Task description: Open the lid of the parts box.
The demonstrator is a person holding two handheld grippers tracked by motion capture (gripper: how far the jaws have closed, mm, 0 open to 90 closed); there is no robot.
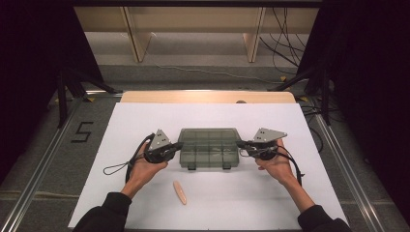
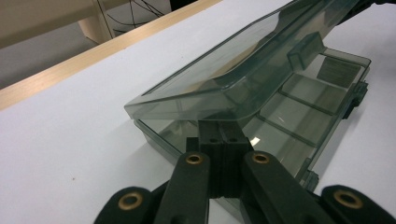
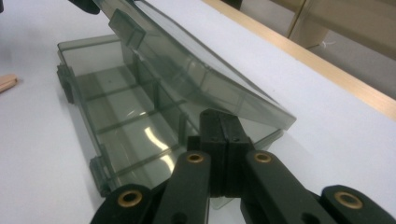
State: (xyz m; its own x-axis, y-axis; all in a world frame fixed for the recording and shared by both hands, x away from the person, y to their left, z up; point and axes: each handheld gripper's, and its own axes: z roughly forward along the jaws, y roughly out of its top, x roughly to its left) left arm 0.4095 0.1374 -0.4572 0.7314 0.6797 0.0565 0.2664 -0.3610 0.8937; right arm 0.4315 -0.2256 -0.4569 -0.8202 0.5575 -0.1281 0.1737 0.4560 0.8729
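A smoky see-through compartment box (image 1: 209, 147) lies in the middle of the white sheet, its lid (image 2: 224, 70) tilted up off the divided base (image 2: 299, 116). My left gripper (image 1: 180, 145) is at the box's left end, jaws shut together, and its tips (image 2: 223, 126) are tucked under the raised lid's edge. At the right end my right gripper (image 1: 240, 143) is also shut, and its tips (image 3: 219, 116) sit beneath the lid (image 3: 196, 70) above the base (image 3: 121, 116). Nothing is pinched between either pair of jaws. The compartments look empty.
A small peach-coloured stick (image 1: 180, 192) lies on the white sheet (image 1: 145, 121) near the front, also seen as the stick's end (image 3: 7, 82). The table's wooden far edge (image 1: 208, 96) borders the sheet. Cables (image 1: 285, 53) and wooden shelf legs stand beyond.
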